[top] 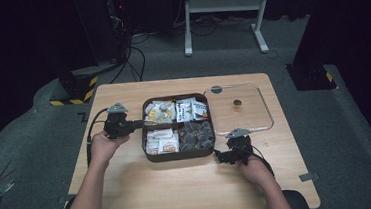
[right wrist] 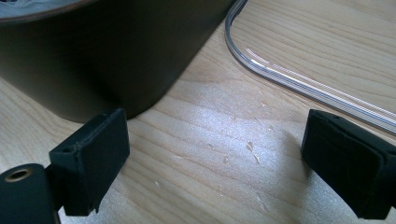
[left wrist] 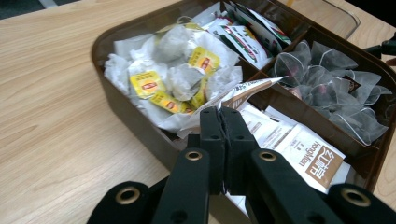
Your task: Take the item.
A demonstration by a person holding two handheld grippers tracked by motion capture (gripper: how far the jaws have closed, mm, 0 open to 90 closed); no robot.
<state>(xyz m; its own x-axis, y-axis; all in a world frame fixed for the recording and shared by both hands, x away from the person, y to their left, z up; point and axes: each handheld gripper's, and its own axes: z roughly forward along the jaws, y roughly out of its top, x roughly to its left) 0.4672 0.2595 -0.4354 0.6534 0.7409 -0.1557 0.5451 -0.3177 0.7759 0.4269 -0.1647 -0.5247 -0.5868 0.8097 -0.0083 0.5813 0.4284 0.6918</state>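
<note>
Clearly the left claw is clamped on one corner of a brown-and-white paper sachet above the dark brown divided plastic box; that thin pinch could slip or tear. Right claw rests open on the wooden counter

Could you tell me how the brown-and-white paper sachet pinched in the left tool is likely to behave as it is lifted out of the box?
The brown-and-white paper sachet looks thin and flat, so probably very light. Held by one end in the shut left tool, it may droop or flutter. Its glossy surface might slip if the grip loosens.
</note>
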